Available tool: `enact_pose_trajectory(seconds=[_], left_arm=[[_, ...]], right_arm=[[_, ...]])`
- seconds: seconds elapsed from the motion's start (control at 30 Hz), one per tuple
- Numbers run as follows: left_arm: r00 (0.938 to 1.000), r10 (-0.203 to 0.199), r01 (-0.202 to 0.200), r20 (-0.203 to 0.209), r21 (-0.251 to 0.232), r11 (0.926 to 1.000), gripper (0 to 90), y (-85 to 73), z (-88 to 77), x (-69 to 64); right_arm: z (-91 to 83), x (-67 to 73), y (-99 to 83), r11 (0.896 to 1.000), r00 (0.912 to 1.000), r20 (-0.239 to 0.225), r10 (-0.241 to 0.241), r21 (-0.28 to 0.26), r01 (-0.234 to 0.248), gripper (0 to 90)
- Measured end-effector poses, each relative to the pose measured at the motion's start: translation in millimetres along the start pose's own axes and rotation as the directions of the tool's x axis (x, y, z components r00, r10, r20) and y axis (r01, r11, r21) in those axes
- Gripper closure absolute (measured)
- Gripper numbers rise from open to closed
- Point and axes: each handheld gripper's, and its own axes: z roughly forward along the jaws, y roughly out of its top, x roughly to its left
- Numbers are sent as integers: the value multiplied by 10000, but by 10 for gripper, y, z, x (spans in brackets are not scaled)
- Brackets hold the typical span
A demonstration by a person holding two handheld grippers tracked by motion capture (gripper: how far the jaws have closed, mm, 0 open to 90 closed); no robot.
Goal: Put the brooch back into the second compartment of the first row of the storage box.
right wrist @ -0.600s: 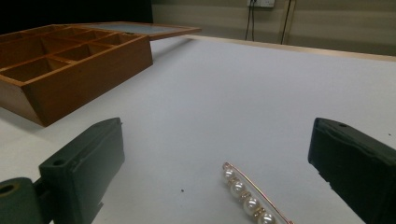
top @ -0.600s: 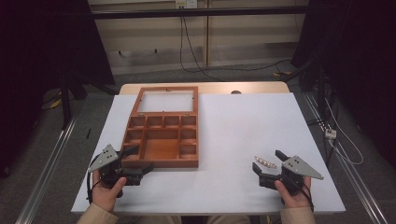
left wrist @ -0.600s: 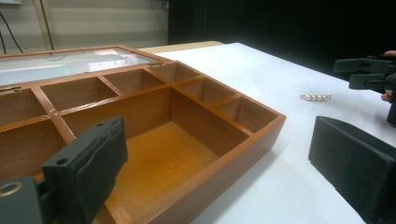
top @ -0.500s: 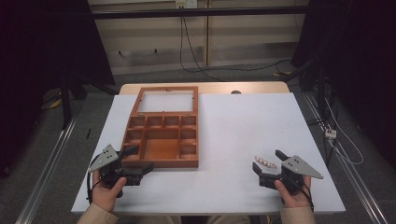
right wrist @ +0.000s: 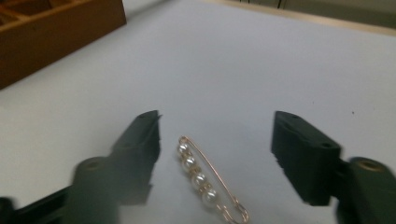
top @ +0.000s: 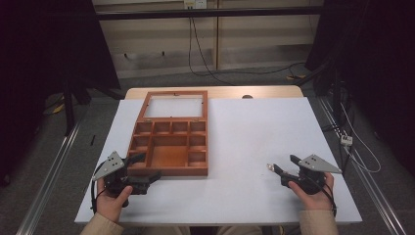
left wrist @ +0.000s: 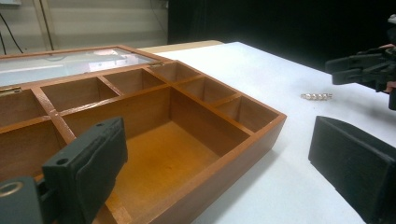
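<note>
**One pearl pin between open jaws, one wooden box straddled**

The right gripper (right wrist: 215, 140) has its two jaws parted, with one gold pin (right wrist: 205, 179) carrying four pearls lying on the white table (right wrist: 261, 65) between them. The pin sits nearer one jaw, and neither pad presses on it.

The left gripper (left wrist: 219, 163) also stands open. One jaw hangs over the large middle compartment of the one wooden box (left wrist: 187, 126), the other is outside its near wall, over the table; nothing is gripped.

From above, the box (top: 172, 147) lies left of centre with its glass lid (top: 173, 106) folded back, the pin (top: 269, 167) well to its right.
</note>
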Motion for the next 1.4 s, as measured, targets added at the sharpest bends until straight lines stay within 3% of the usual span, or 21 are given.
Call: enact_pose_trajectory(seconds=[0.07,0.2,0.47,0.7,0.8,0.83,1.07,1.2,1.33,1.4], left_arm=[[10000,-16,16,-13,-7,10000,44,-1,2,-5],[10000,10,-10,26,-27,10000,45,3,6,-15],[10000,49,-49,69,91,9999,45,-2,17,-14],[10000,74,-74,20,56,10000,44,-2,6,-16],[10000,56,-56,25,42,10000,45,-3,3,-23],[10000,66,-66,14,54,10000,45,-2,1,-21],[10000,64,-64,3,59,10000,45,-3,4,-19],[10000,61,-61,19,53,10000,45,-1,1,-17],[10000,75,-75,14,57,10000,45,-1,2,-19],[10000,75,-75,28,56,10000,45,0,2,-21]], right_arm=[[45,-31,-20,9988,9996,-272,96,486,-83,470],[154,-9,-42,9906,9965,-746,-379,1282,473,541],[297,41,-43,9734,9924,-846,-890,2037,1047,582],[302,4,-46,9754,9920,-1173,-458,2093,698,668],[303,-11,-45,9764,9935,-1101,-298,2097,525,717],[302,-33,-48,9777,9949,-1008,-100,2078,309,799],[299,-50,-47,9783,9947,-1029,56,2065,159,805],[277,-46,-33,9827,9911,-1303,255,1850,-9,805],[264,-1,6,9854,9883,-1519,129,1698,133,806],[260,103,82,9894,9781,-2083,43,1428,261,806]])
